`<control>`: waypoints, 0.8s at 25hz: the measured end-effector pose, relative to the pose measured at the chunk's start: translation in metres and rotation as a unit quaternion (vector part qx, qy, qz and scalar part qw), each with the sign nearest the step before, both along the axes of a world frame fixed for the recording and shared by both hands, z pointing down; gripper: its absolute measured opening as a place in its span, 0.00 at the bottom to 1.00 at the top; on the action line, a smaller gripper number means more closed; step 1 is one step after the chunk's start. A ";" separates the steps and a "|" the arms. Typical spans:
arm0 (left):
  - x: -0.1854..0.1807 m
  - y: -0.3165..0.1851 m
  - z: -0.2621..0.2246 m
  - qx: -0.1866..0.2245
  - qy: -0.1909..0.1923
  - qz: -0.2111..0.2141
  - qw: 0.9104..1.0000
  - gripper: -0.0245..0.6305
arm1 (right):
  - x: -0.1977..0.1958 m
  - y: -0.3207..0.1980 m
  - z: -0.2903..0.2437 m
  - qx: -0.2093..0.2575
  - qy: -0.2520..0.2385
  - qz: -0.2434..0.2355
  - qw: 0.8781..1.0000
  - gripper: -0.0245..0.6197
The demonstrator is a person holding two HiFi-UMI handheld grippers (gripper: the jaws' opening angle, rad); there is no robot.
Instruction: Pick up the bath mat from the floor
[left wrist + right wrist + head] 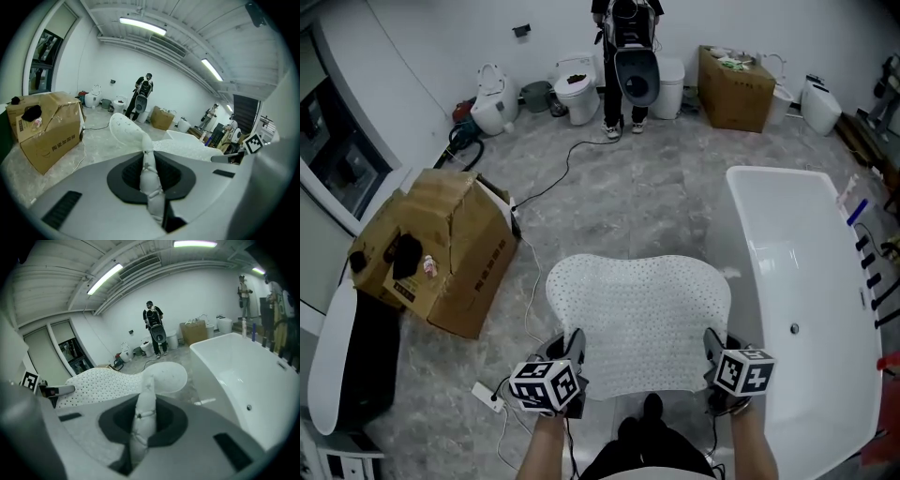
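Observation:
The white perforated bath mat [637,319] hangs spread in the air above the grey floor, between my two grippers. My left gripper [574,352] is shut on the mat's near left corner, and its own view shows the mat's edge [149,173] pinched between the jaws. My right gripper [712,349] is shut on the near right corner, where the mat's edge [143,418] is squeezed between its jaws. The mat's far side [164,376] curves away from me, toward the middle of the room.
A white bathtub [811,309] stands close on the right. A torn cardboard box [441,248] lies on the left, with a cable and plug [487,394] on the floor beside it. Toilets [577,89], another box [736,89] and a standing person [623,56] line the far wall.

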State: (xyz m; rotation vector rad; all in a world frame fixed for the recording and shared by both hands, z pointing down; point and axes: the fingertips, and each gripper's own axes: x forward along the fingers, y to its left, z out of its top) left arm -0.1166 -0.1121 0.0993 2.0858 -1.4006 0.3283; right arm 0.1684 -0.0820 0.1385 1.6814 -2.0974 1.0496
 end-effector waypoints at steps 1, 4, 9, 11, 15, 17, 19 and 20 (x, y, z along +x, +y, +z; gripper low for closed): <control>0.002 0.000 -0.004 0.003 0.001 0.000 1.000 0.06 | 0.001 0.000 -0.005 0.005 0.001 -0.001 1.000 0.08; 0.005 0.000 -0.013 0.013 0.003 -0.003 1.000 0.06 | 0.003 -0.002 -0.019 0.022 0.005 -0.006 1.000 0.08; -0.001 -0.003 -0.027 0.031 0.004 -0.014 0.999 0.06 | -0.001 -0.007 -0.033 0.050 0.014 -0.010 0.999 0.07; 0.000 -0.004 -0.035 0.037 0.006 -0.015 0.999 0.06 | 0.000 -0.008 -0.040 0.057 0.014 -0.011 0.998 0.08; 0.003 -0.004 -0.046 0.047 0.007 -0.018 0.999 0.06 | 0.001 -0.012 -0.048 0.062 0.010 -0.015 0.998 0.07; 0.003 -0.002 -0.047 0.050 0.008 -0.020 0.999 0.06 | 0.001 -0.010 -0.049 0.064 0.010 -0.015 0.998 0.07; 0.003 -0.003 -0.049 0.053 0.010 -0.021 0.998 0.06 | 0.002 -0.010 -0.051 0.069 0.014 -0.015 0.997 0.07; 0.003 -0.003 -0.049 0.054 0.010 -0.022 0.998 0.06 | 0.002 -0.010 -0.052 0.071 0.016 -0.015 0.997 0.07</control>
